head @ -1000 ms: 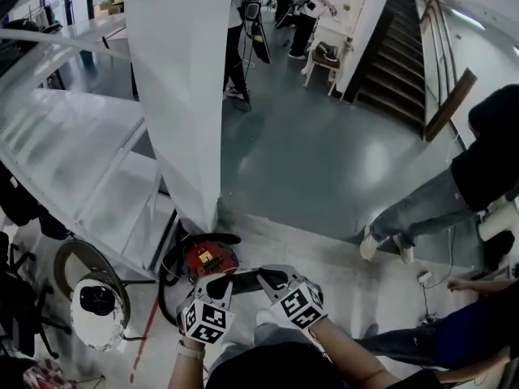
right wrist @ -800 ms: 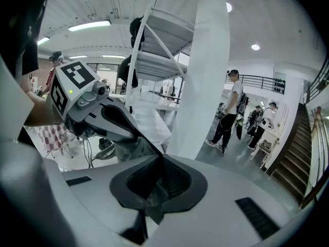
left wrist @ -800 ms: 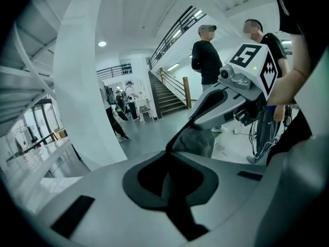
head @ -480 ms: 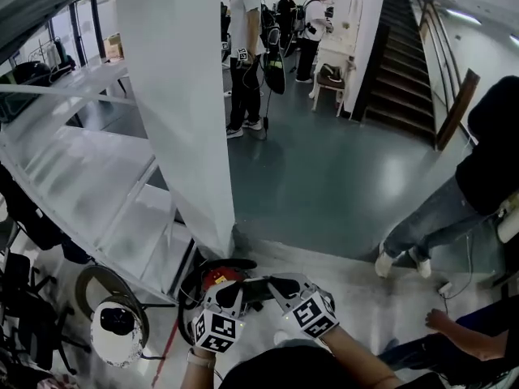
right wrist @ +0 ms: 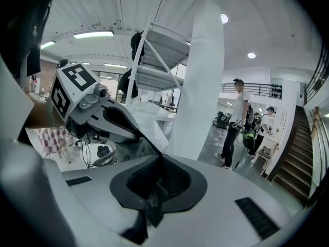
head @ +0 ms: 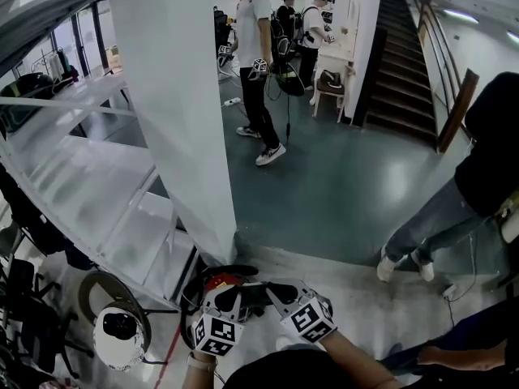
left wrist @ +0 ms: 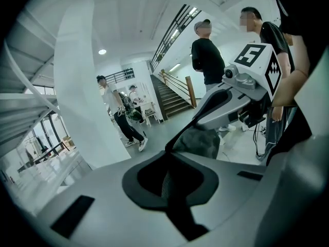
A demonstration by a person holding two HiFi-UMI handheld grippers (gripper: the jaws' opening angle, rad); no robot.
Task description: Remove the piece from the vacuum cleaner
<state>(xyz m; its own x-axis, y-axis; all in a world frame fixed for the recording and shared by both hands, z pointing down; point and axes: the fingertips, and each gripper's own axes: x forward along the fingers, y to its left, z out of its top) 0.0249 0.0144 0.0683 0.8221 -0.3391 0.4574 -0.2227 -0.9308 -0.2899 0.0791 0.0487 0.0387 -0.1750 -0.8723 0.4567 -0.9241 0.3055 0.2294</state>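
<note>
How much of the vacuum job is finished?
Reaching looks done: left gripper and right gripper meet just over the red vacuum cleaner. In hand: both seem shut on a grey piece. Left: I can't tell if it is free yet; it isn't set down.

Floor near you: a pale, speckled slab [head: 357,270], ending in a straight edge ahead of you.
Floor beyond: dark, glossy grey-green [head: 324,168], with ceiling lights reflected in it.
Vacuum cleaner [head: 216,284]: red and black, sitting on the pale slab at the foot of the white pillar [head: 174,112].
Your left: the white metal rack [head: 89,177] stands on the pale slab; a round white object [head: 119,337] sits near it, with a thin red strip [head: 169,353] just beside it.
Your right: a white plug and lead [head: 448,290] lie on the pale slab.
Far end: a chair [head: 328,83] stands on the dark floor, near the stairs [head: 401,55].
</note>
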